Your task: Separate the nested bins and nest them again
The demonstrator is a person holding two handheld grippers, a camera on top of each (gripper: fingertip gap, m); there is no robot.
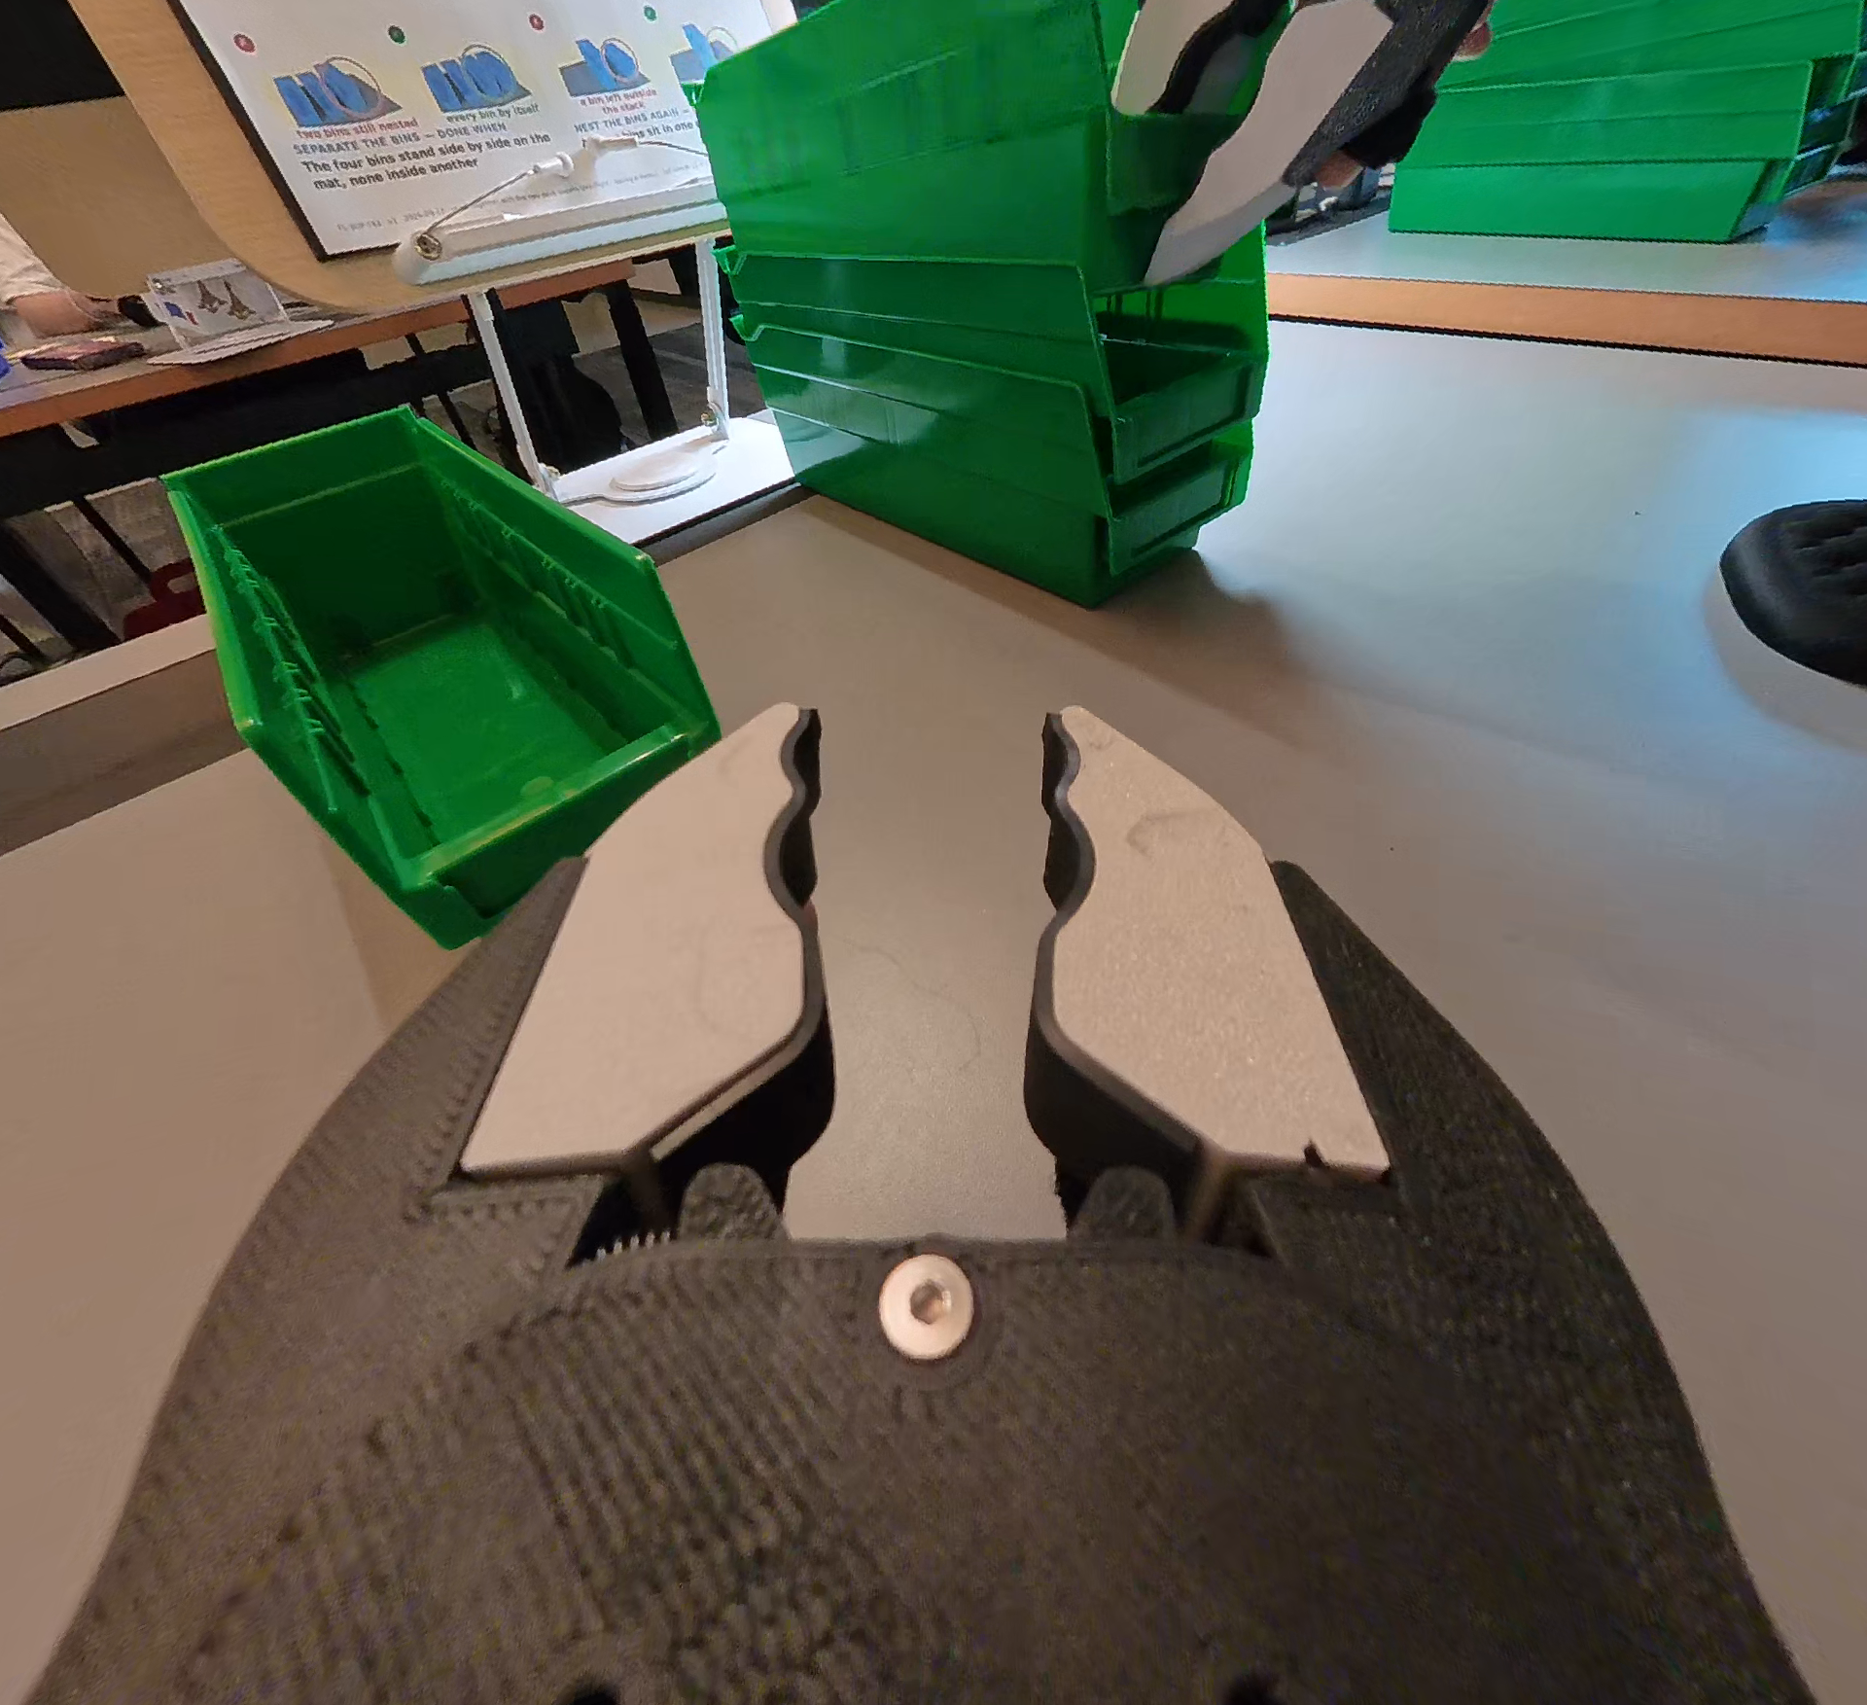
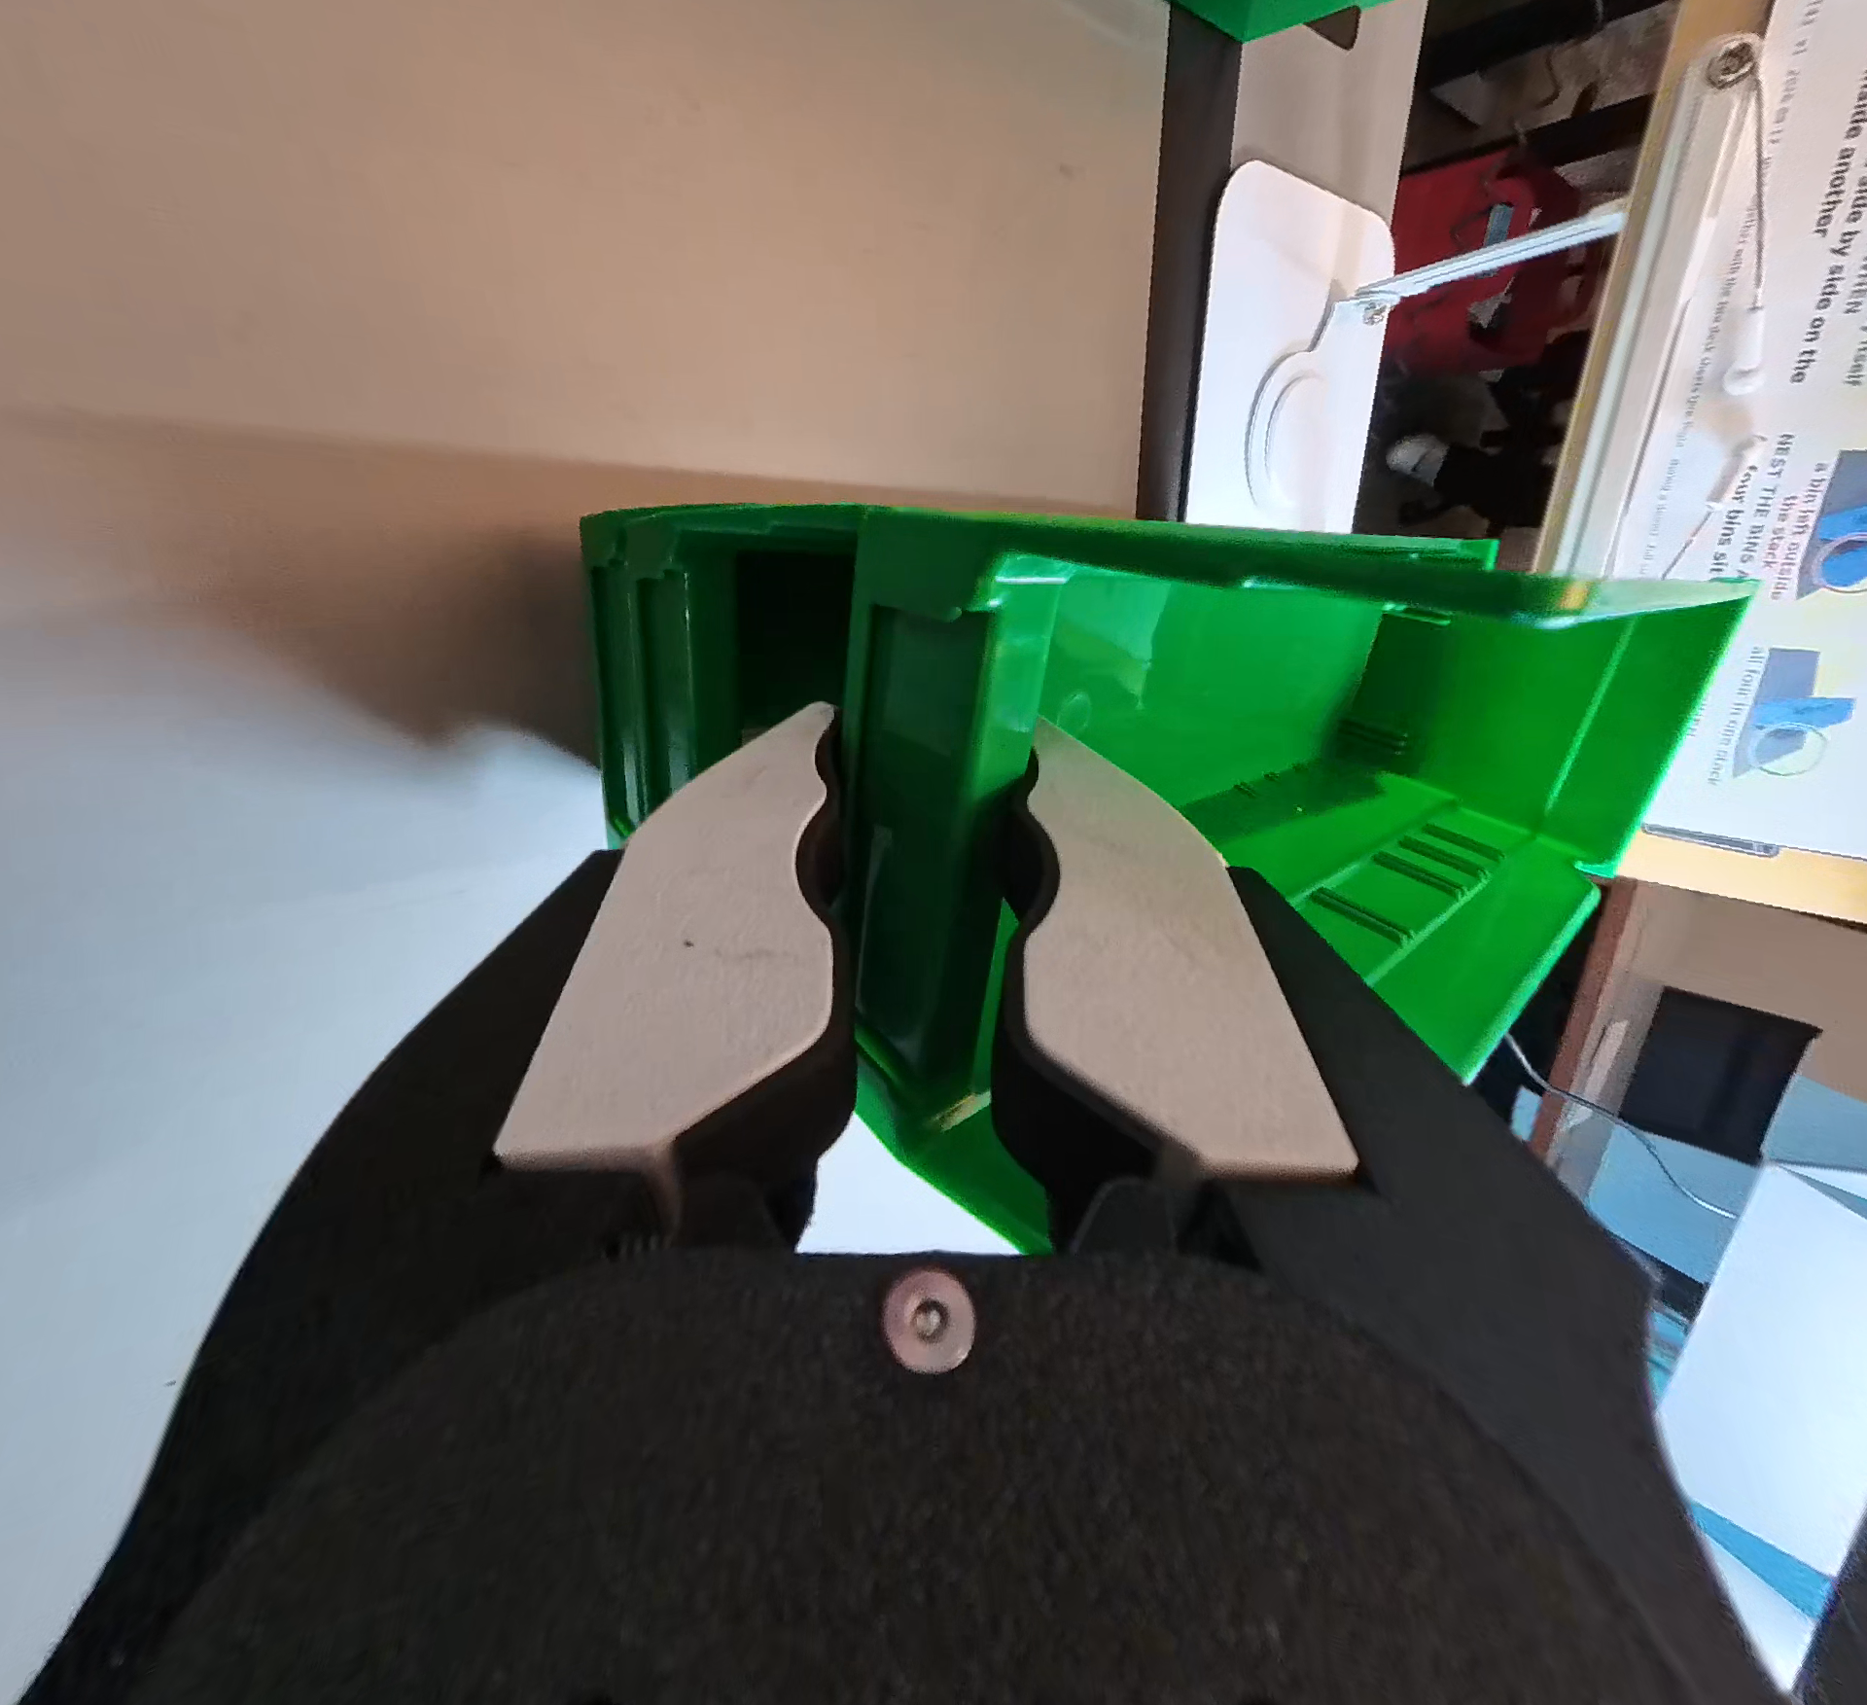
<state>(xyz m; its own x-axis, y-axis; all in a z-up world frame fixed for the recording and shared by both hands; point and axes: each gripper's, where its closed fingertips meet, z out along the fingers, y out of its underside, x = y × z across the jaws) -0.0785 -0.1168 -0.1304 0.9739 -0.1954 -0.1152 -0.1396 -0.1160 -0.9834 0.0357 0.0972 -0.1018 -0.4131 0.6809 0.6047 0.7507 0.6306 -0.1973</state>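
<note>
Right hand-held gripper (image 2: 929,808) clamps the top bin's (image 1: 909,100) half-hidden lip; left hand-held gripper (image 1: 927,767) gapes empty.

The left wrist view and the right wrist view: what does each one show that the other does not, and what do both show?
Only the left wrist view shows the open, empty left gripper over the grey table, the whole single bin standing alone, and a black pad.

Only the right wrist view shows the right gripper's fingers closed on the top bin's front lip.

Both show the right gripper, the top bin tilted up from the nested stack, and the instruction poster.
</note>
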